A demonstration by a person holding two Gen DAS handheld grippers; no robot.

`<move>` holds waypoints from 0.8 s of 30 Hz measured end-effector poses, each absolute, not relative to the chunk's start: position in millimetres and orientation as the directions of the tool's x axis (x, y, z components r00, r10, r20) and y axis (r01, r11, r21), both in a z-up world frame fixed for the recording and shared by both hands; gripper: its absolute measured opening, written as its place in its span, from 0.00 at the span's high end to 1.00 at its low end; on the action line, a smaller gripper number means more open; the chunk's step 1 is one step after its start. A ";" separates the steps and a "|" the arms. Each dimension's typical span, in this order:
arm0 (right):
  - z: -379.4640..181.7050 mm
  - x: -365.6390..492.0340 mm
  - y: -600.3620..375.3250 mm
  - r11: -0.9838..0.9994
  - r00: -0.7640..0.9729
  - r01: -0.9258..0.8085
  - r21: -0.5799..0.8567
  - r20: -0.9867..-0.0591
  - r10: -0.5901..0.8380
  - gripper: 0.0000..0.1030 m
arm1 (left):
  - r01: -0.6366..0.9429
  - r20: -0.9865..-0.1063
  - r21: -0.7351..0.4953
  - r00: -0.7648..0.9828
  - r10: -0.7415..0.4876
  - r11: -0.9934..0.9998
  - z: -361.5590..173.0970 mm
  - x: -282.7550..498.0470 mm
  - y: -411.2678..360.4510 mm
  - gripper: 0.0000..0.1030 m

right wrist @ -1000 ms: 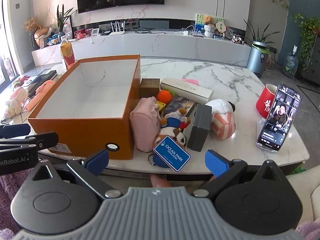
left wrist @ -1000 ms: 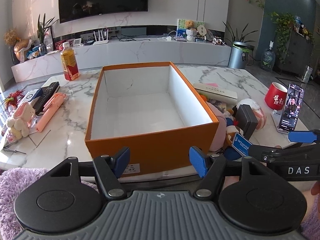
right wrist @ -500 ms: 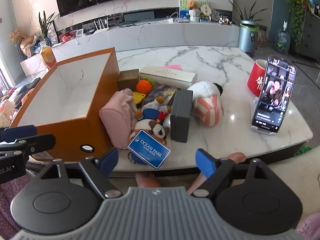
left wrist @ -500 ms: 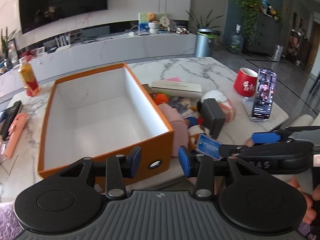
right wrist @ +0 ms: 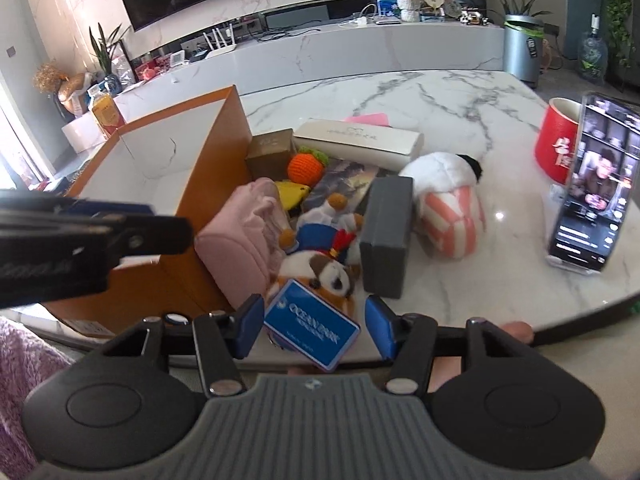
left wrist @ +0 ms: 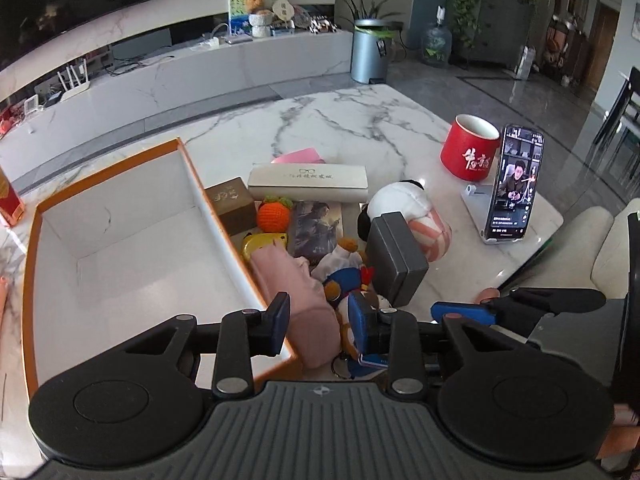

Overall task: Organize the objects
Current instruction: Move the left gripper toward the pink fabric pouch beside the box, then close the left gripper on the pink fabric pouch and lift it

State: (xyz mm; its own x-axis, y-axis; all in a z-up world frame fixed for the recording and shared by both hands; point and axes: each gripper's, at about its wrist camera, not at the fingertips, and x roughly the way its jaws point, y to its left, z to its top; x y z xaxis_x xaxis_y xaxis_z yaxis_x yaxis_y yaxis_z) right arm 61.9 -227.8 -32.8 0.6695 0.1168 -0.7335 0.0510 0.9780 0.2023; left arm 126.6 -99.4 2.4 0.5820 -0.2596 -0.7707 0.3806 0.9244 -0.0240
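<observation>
An orange box [left wrist: 28,280] with a bare white inside stands on the marble table's left. Against its right wall lies a pile: a pink pouch [left wrist: 296,280], a plush dog [right wrist: 324,272] with a blue Ocean Park tag [right wrist: 312,328], a grey case [left wrist: 396,256] and a striped plush [right wrist: 448,212]. My left gripper [left wrist: 320,328] hovers over the box's near right corner, jaws closing, the pouch showing between its fingers without the pads pressing. My right gripper [right wrist: 316,328] is closing around the blue tag, a small gap left on each side.
Behind the pile lie a brown box [left wrist: 232,200], an orange knitted fruit [left wrist: 274,212], a book [left wrist: 316,224] and a long white case [left wrist: 308,180]. A red mug [left wrist: 468,152] and a phone on a stand [left wrist: 512,188] stand at the right. The table's rounded front edge is close below.
The left gripper swung right from the box's front to the pile and narrowed its jaws. The right gripper dropped closer to the plush dog's tag, its jaws also narrowing.
</observation>
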 end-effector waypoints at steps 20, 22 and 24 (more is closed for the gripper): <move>-49.5 94.7 -271.8 0.962 0.615 0.109 0.249 -0.778 0.132 0.43 | 0.532 -0.921 0.249 0.387 0.029 0.809 -45.9 193.2 -152.8 0.53; -46.7 94.3 -277.6 0.963 0.622 0.120 0.243 -0.774 0.118 0.43 | 0.544 -0.920 0.264 0.391 0.038 0.797 -50.6 193.0 -154.8 0.50; -44.1 95.1 -282.8 0.963 0.631 0.132 0.234 -0.769 0.101 0.43 | 0.545 -0.918 0.267 0.394 0.039 0.795 -52.9 193.1 -156.5 0.51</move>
State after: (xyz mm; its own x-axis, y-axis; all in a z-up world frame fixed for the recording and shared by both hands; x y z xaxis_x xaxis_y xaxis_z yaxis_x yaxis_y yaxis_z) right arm 95.1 -282.8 -44.1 0.6307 0.1007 -0.7695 0.1319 0.9632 0.2342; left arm 193.1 -156.5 -52.9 0.3935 0.0391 -0.9185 0.5451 0.7946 0.2674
